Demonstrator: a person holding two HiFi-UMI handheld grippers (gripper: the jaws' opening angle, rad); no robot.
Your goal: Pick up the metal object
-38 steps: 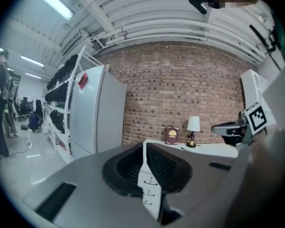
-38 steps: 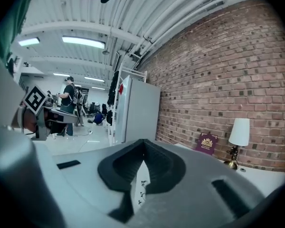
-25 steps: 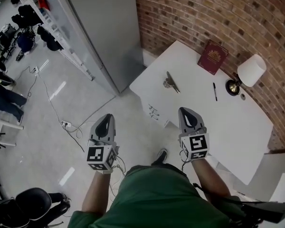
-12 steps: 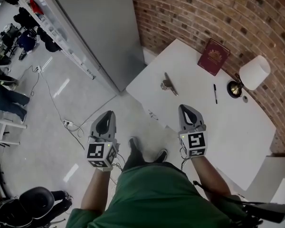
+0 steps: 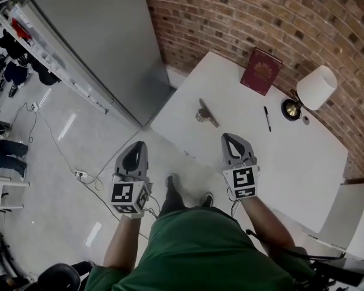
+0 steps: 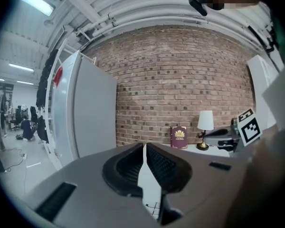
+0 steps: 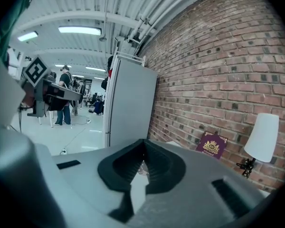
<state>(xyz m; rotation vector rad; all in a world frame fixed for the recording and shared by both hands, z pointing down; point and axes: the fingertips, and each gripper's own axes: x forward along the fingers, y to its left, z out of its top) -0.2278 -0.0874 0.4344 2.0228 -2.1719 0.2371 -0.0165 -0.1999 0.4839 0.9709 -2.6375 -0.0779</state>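
The metal object, a grey clip-like piece, lies on the white table near its left edge. My right gripper hangs over the table's near edge, a short way below the metal object, jaws shut and empty. My left gripper is off the table to the left, above the floor, jaws shut and empty. In the right gripper view a sliver of the metal object shows through the gap of the jaws. In the left gripper view the jaws meet at the tip.
On the table stand a dark red book, a black pen and a lamp with a white shade. A brick wall backs the table. A grey cabinet stands to the left, cables on the floor.
The view has shifted closer to the table. My right gripper has moved up over the table's near edge, nearer the metal object. The left gripper keeps its place beside it.
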